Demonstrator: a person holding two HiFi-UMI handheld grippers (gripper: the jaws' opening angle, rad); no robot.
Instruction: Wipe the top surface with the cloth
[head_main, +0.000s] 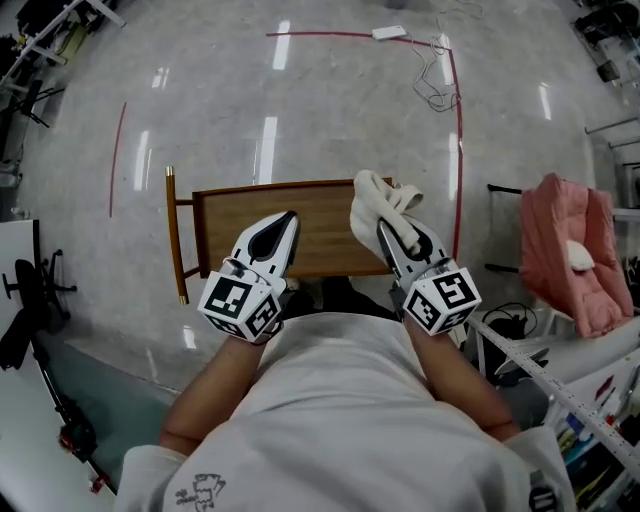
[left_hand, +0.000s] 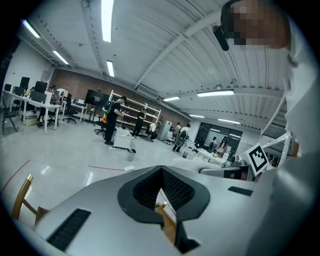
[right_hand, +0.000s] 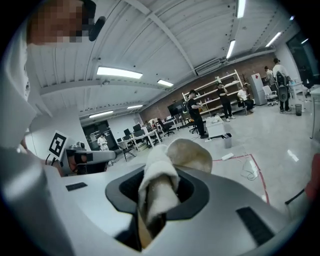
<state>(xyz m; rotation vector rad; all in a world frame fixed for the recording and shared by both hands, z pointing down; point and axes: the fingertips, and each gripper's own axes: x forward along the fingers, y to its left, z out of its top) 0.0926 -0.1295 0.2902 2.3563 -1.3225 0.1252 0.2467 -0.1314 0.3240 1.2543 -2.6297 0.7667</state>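
The right gripper (head_main: 388, 232) was clenched on a crumpled cream cloth (head_main: 378, 198), bunched just past its tips (over the brown wooden tabletop's (head_main: 325, 230) right end). Beside it, the left gripper (head_main: 288, 222) had its jaws pressed together, empty.

The cloth (head_main: 385, 195) is cream-white, warmer than the white shells of the left gripper (head_main: 290, 218) and right gripper (head_main: 384, 230), whose inner pads are black and whose cubes bear black-and-white square markers. The desk (head_main: 330, 230) is mid-brown wood with a lighter, yellowish frame at its left end, over a pale grey mottled floor (head_main: 330, 110) crossed by thin red lines. The person's shirt (head_main: 340, 420) is white, and a padded object (head_main: 570, 250) at the right is pink.
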